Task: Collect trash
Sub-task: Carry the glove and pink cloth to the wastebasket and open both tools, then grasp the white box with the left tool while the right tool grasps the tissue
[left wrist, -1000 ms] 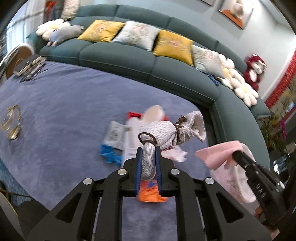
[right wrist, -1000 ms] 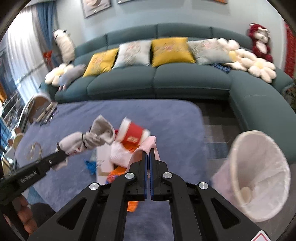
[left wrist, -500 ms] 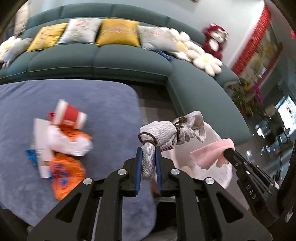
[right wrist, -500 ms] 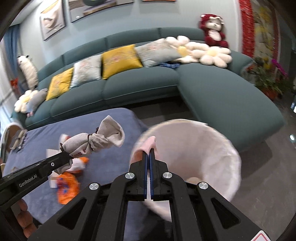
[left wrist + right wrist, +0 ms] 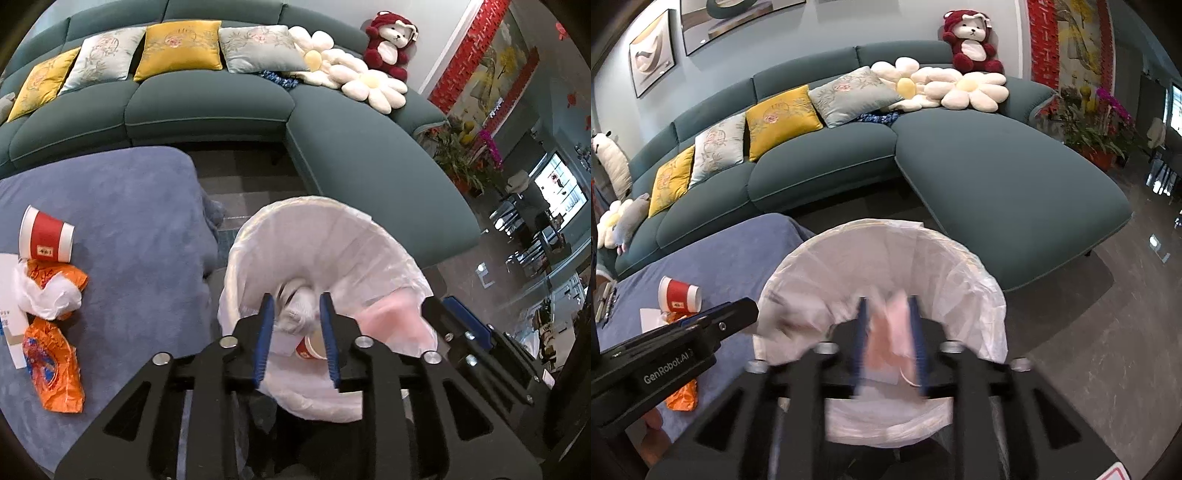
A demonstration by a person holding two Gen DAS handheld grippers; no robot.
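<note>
The left hand-held gripper (image 5: 295, 306) hangs over the round bin lined with a thin white plastic bag (image 5: 354, 236), and its blue-padded jaws are opening. A blurred grey woven cloth bundle (image 5: 297, 304) shows in the gap between them, clear of both pads, inside the mouth of the bin. Just below it, down in the liner, lies a red-and-white paper cup (image 5: 310, 349).

The right hand-held gripper (image 5: 888, 314) is over the same bin from its right side, and its jaws are opening as well. A blurred piece of soft pink cloth (image 5: 892, 332) shows between them; whether a pad touches it cannot be told through the blur.

To the left of the bin a blue-purple cloth covers the worktop (image 5: 122, 206). On its left part rests more trash: a second red-and-white paper cup on its side (image 5: 48, 236), a crumpled white plastic bag (image 5: 44, 295) just near of it, an orange printed plastic wrapper (image 5: 55, 369) nearer still, and a white sheet of paper (image 5: 7, 280) at the far left edge.

Beyond the worktop and bin runs a dark teal corner sofa (image 5: 207, 103) carrying yellow and grey cushions (image 5: 181, 48), flower-shaped white pillows (image 5: 373, 88) and a red-and-white plush bear (image 5: 389, 44).
</note>
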